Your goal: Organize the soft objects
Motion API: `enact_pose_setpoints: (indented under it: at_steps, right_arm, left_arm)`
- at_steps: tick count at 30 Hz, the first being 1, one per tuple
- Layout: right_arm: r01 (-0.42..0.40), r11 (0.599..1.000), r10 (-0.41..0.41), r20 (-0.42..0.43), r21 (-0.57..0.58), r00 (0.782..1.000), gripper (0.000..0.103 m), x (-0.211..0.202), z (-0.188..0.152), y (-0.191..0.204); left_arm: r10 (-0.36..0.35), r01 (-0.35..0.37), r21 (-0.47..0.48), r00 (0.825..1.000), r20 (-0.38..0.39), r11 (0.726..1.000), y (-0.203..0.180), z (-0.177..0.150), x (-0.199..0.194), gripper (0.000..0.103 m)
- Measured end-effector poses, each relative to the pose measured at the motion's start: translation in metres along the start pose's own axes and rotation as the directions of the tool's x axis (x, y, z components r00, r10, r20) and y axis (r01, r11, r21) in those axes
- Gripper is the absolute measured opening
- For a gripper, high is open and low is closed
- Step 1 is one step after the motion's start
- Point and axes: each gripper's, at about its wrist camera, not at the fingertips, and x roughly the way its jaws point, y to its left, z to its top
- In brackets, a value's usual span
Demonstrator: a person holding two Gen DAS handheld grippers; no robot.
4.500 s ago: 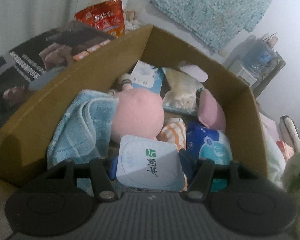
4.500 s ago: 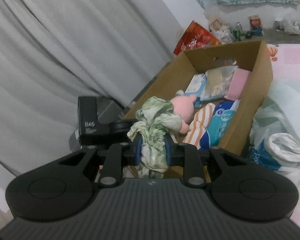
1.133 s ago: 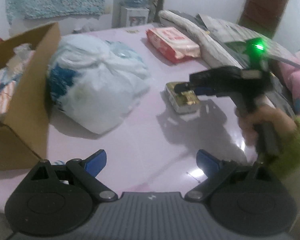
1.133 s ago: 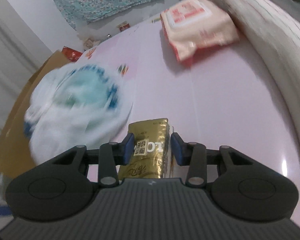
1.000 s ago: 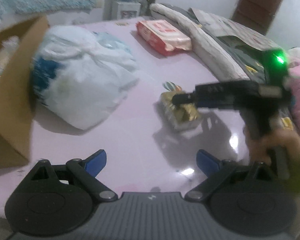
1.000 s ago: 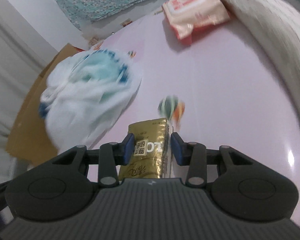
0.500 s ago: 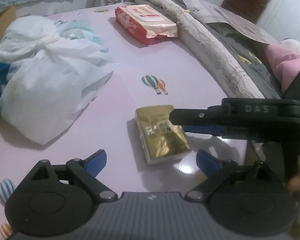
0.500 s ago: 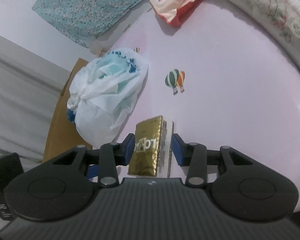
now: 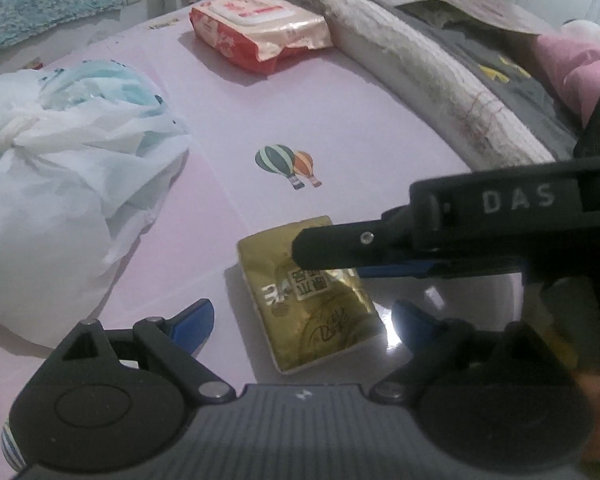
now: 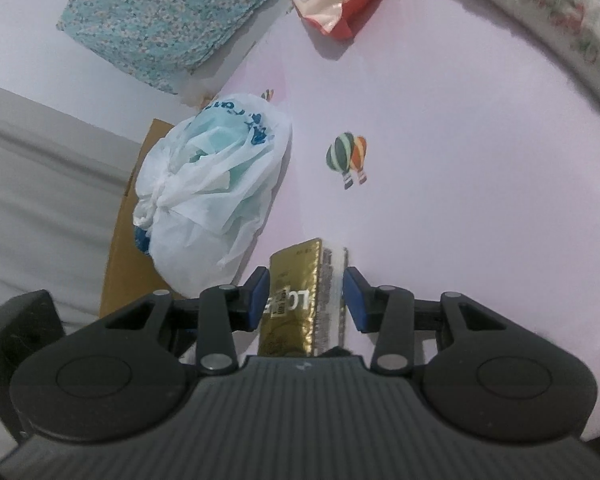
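Note:
A gold tissue pack (image 9: pixel 312 304) lies on the pink balloon-print sheet (image 9: pixel 340 120). My right gripper (image 10: pixel 305 294) straddles the pack (image 10: pixel 296 300) with its blue pads a little off both sides, open. In the left wrist view the right gripper (image 9: pixel 332 256) reaches in from the right over the pack. My left gripper (image 9: pixel 304 320) is open and empty, its blue fingertips on either side of the pack, just short of it.
A knotted white plastic bag (image 9: pixel 60 176) lies left, against a cardboard box (image 10: pixel 128 240). A red wet-wipes pack (image 9: pixel 256 34) lies farther back. A rolled blanket (image 9: pixel 428 64) and dark bedding (image 9: pixel 512 68) border the right side.
My right gripper has opened slightly, so its pads stand off the gold pack, which rests on the sheet. My left gripper has moved closer to the pack.

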Motion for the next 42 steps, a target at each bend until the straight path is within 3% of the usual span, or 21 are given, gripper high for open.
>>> enact_pose_setpoints:
  at_steps: [8,14,32,42]
  right_arm:
    - [-0.029,0.999,0.029,-0.022,0.026,0.999,0.043,0.005,0.002,-0.002]
    - [-0.053,0.998,0.054,-0.026,0.041,0.998,0.047,0.007,0.003,-0.003]
    - [-0.071,0.997,0.071,-0.009,0.041,0.997,0.049,-0.005,-0.002,0.002]
    - [-0.026,0.999,0.025,0.011,0.044,1.0,0.049,-0.008,-0.014,-0.001]
  left_arm:
    - [0.045,-0.046,0.048,0.999,0.014,0.998,-0.005,0.003,0.004,0.088]
    - [0.042,-0.044,0.068,0.998,0.036,0.997,-0.007,0.005,0.003,0.072]
    - [0.023,-0.029,0.068,0.995,0.093,0.997,-0.008,-0.004,-0.015,0.067]
    - [-0.049,0.048,0.013,0.991,0.126,0.999,0.009,-0.023,-0.027,0.067]
